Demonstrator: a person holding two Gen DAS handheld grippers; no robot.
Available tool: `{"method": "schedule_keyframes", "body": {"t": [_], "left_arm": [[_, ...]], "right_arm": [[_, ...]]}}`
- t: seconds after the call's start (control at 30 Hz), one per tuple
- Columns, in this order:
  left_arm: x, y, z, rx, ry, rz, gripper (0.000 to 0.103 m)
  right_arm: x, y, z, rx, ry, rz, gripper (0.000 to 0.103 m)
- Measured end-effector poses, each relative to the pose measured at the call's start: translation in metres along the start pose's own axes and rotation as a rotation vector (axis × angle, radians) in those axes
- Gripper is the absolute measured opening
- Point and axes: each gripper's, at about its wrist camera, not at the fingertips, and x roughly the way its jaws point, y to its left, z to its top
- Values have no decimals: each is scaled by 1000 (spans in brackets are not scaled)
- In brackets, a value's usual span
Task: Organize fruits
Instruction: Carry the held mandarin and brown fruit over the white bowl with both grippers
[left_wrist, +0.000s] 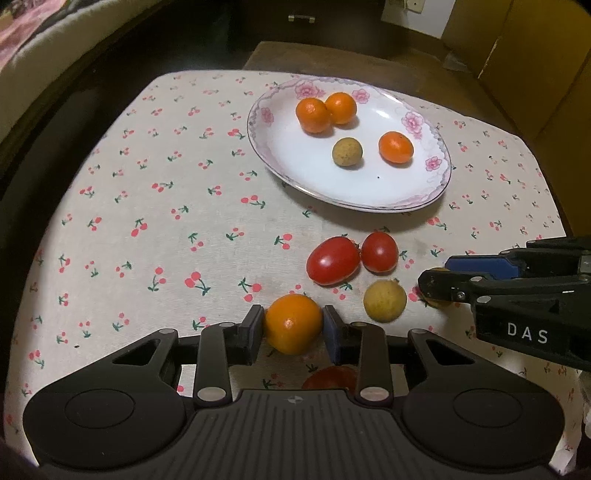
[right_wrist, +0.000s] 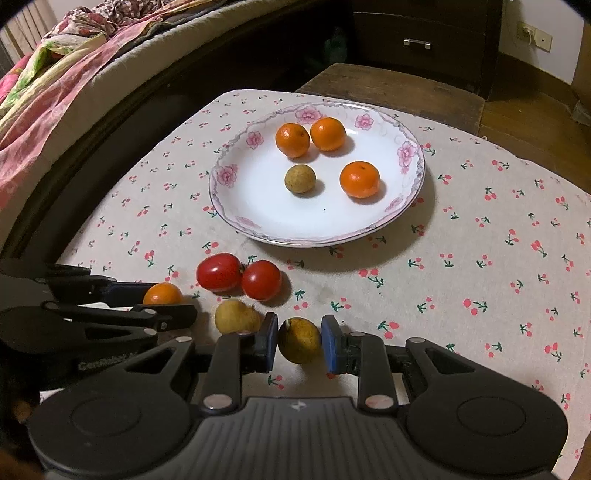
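My left gripper (left_wrist: 293, 325) is shut on an orange mandarin (left_wrist: 293, 323) that rests on the cherry-print cloth; both pads touch its sides. My right gripper (right_wrist: 299, 341) is shut on a small yellow-brown round fruit (right_wrist: 299, 339). In the left wrist view the right gripper (left_wrist: 434, 275) comes in from the right edge. Two red tomatoes (left_wrist: 332, 260) (left_wrist: 379, 252) and a loose yellow fruit (left_wrist: 385, 301) lie between the grippers and the flowered white plate (left_wrist: 332, 188). The plate (right_wrist: 295, 225) holds three mandarins and one brownish fruit (right_wrist: 300, 179). Another red tomato (left_wrist: 328, 378) lies partly hidden under the left gripper.
A bed with pink bedding (right_wrist: 55, 74) runs along the left of the table. Behind the table stand a dark wooden stool (right_wrist: 388, 88) and a drawer cabinet (right_wrist: 417, 40). Cardboard boxes (left_wrist: 535, 55) stand at the far right. The cloth's right half (right_wrist: 480, 258) carries no objects.
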Motion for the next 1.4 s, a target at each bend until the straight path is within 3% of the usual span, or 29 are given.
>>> {"method": "schedule_keyframes", "body": {"t": [1.4], "left_arm": [[-11,-22,34,16,-75,-57,42]], "right_arm": [[-23,-13,19,43,-89,12,26]]}}
